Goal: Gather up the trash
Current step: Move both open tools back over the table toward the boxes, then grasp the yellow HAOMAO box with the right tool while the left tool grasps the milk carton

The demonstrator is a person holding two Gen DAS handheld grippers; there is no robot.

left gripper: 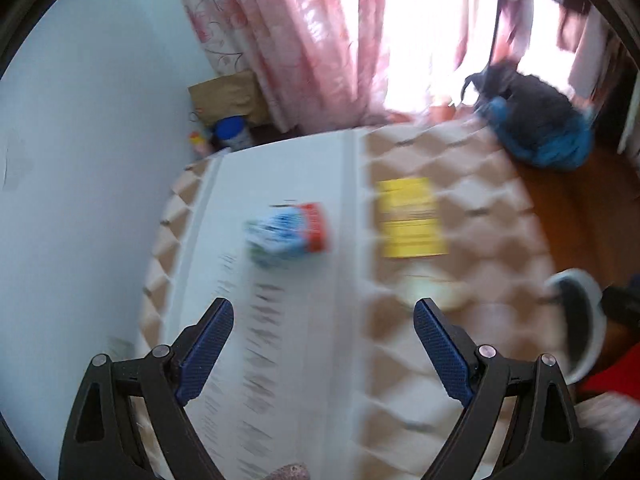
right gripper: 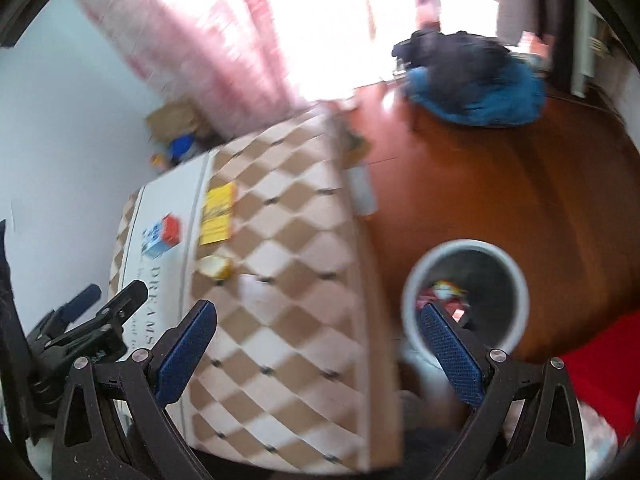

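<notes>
On the mattress's [right gripper: 288, 240] white band, well ahead of both grippers: blue-and-white carton [left gripper: 288, 234] with red end, lying flat, blurred. Just beside, yellow packet [left gripper: 412, 218] on checkered quilting. Left gripper [left gripper: 324, 320] spread wide, nothing between. Right gripper [right gripper: 320, 320] likewise spread, empty, bin [right gripper: 466, 292] near on floor.

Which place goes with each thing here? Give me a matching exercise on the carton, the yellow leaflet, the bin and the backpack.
Things:
1. blue, white and red carton
2. yellow leaflet
3. white waste bin
4. black and blue backpack

Places:
A. on the wooden floor near the bright window
B. on the mattress's plain white strip
C. on the floor beside the mattress, with trash inside
D. on the mattress's checked part, next to the white strip

Pairs: 1-B, 2-D, 3-C, 4-A
</notes>
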